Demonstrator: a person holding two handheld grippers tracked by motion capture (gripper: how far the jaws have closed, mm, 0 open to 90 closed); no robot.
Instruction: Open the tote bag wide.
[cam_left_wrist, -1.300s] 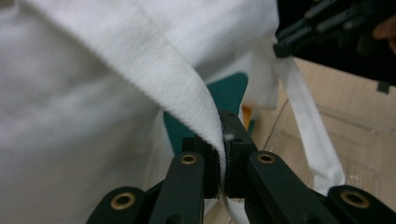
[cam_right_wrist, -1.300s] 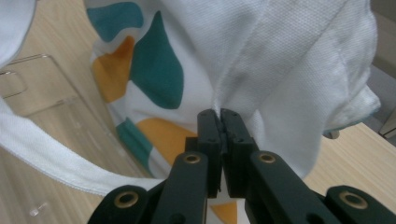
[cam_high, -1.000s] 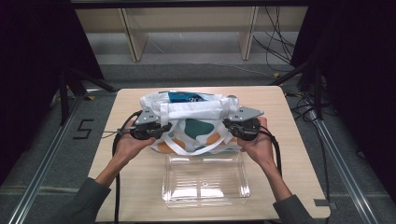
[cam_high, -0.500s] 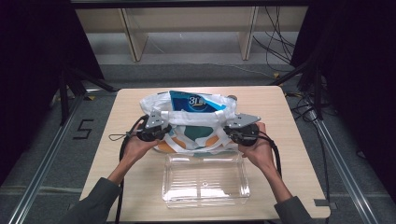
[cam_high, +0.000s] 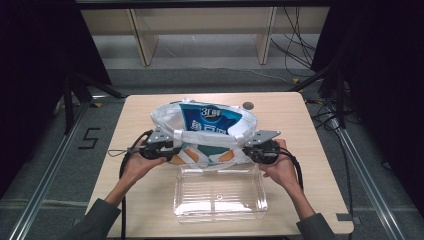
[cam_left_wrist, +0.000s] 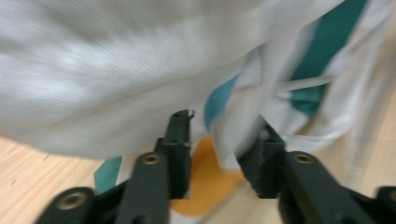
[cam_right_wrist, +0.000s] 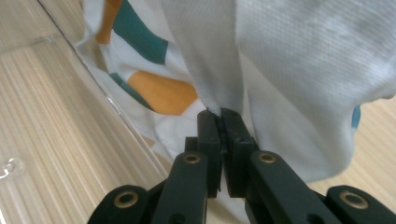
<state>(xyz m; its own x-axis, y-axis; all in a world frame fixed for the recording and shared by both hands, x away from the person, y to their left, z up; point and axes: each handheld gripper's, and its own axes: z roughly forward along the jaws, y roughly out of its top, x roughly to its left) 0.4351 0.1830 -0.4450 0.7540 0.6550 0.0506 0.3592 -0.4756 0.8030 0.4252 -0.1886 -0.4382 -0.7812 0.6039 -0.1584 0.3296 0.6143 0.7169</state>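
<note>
Near the middle of the wooden bench (cam_high: 130, 115), a white fabric bag (cam_high: 167, 120) with teal and orange patches low on its front, mouth spread wide and facing up. Inside the bag, a blue packet (cam_high: 210, 120) with white lettering, leaning against the far wall, its top edge rising slightly above the rim. Just beyond the bag on the bench, a small dark round object (cam_high: 247, 105), too small to identify.

Directly in front of the bag, touching its lower fabric, a clear plastic tray (cam_high: 220, 196), shallow and rectangular, holding nothing visible but the bench seen through it.

At the bag's left side, left tongs (cam_high: 172, 149) held in the left hand (cam_high: 136, 165); in the left gripper view, jaws apart with a fold of white and teal cloth lying between them, not clamped — released. View blurred, so contact with the cloth uncertain.

At the bag's right side, right tongs (cam_high: 248, 150) held in the right hand (cam_high: 281, 167); in the right gripper view, jaws pressed together on a pinched ridge of white bag fabric, clenched on the bag. Tray edge (cam_right_wrist: 93, 74) running along beside the hanging cloth there.
</note>
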